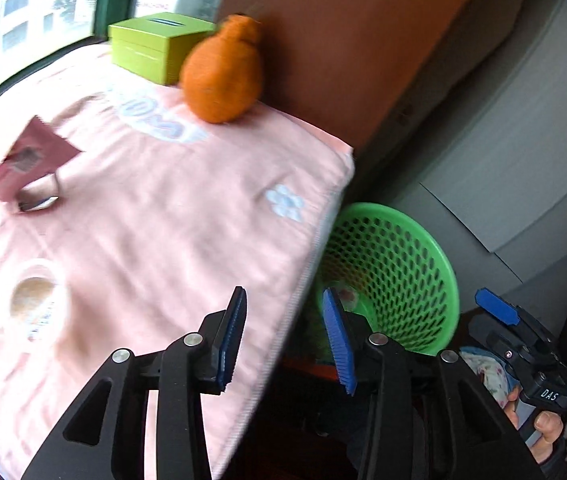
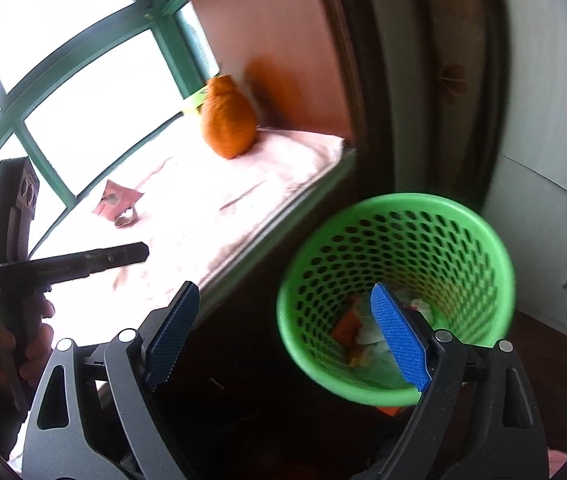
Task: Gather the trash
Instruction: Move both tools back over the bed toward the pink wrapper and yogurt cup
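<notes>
Left gripper (image 1: 283, 336): jaws parted to a moderate gap, nothing between the blue pads, positioned over the corner edge of the pink cloth (image 1: 171, 216) with the basket rim showing past the right-hand pad. Right gripper (image 2: 287, 336): jaws standing wide, nothing held, aimed at the mouth of the green mesh basket (image 2: 399, 292), which sits on the floor just beside the cloth-covered ledge. Inside the basket lie scraps of trash (image 2: 357, 334), orange and white pieces at the bottom; details are blurred. Trash remaining on the cloth: a dark pink wrapper (image 1: 27, 160) with a small silvery foil piece (image 1: 39, 200) touching its lower edge, toward the window side, and a small round cup (image 1: 37, 300) with a brownish top, near the left edge, well apart from the wrapper. At the far end of the cloth an orange knitted pouch (image 1: 223, 72) stands upright against the brown wall panel (image 1: 323, 40), with a green box (image 1: 155, 46) just beside it by the window (image 2: 63, 60). A hand (image 2: 15, 344) grips the left tool's handle.
</notes>
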`<state>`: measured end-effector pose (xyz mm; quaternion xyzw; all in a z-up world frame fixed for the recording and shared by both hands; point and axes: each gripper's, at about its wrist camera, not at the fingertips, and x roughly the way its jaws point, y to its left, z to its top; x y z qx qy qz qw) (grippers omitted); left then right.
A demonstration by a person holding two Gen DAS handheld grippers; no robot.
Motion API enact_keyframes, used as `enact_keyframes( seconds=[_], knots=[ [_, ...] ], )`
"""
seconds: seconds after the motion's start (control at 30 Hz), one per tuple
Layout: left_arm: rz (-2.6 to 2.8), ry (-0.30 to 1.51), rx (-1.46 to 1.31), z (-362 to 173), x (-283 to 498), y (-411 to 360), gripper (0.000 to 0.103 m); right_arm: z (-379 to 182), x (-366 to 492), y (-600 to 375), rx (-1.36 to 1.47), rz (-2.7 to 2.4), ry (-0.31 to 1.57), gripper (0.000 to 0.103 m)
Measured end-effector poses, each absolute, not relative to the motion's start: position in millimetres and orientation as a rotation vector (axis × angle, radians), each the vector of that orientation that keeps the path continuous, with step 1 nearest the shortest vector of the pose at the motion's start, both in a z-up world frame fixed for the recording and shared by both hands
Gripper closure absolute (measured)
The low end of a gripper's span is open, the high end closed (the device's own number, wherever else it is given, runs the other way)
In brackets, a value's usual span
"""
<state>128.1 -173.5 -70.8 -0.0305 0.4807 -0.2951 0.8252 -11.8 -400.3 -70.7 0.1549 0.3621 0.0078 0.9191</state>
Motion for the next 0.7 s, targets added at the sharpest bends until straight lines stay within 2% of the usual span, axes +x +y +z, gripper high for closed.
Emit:
enact_keyframes(
  seconds=[0.03,0.23,0.57,0.63,0.7],
  knots=[
    [-0.606,1.016,-0.071,-69.6,131.3,-164.6,0.058,-70.1,-8.5,-395.7,0.314,0.026,0.746,0.016],
    [-0.501,0.967,-0.093,-58.1,152.4,-112.4,0.058,-67.9,8.7,-368.8,0.285,0.077,0.761,0.016],
    [-0.410,0.917,0.020,-43.9,218.2,-40.3,0.055,-66.3,38.1,-315.5,0.234,0.162,0.790,0.016],
    [-0.404,0.928,0.040,-47.0,232.2,-32.7,0.051,-66.8,44.9,-304.4,0.222,0.178,0.800,0.016],
    [-0.398,0.929,0.076,-50.6,242.0,-30.1,0.039,-68.1,51.3,-294.2,0.209,0.192,0.808,0.016]
  ],
)
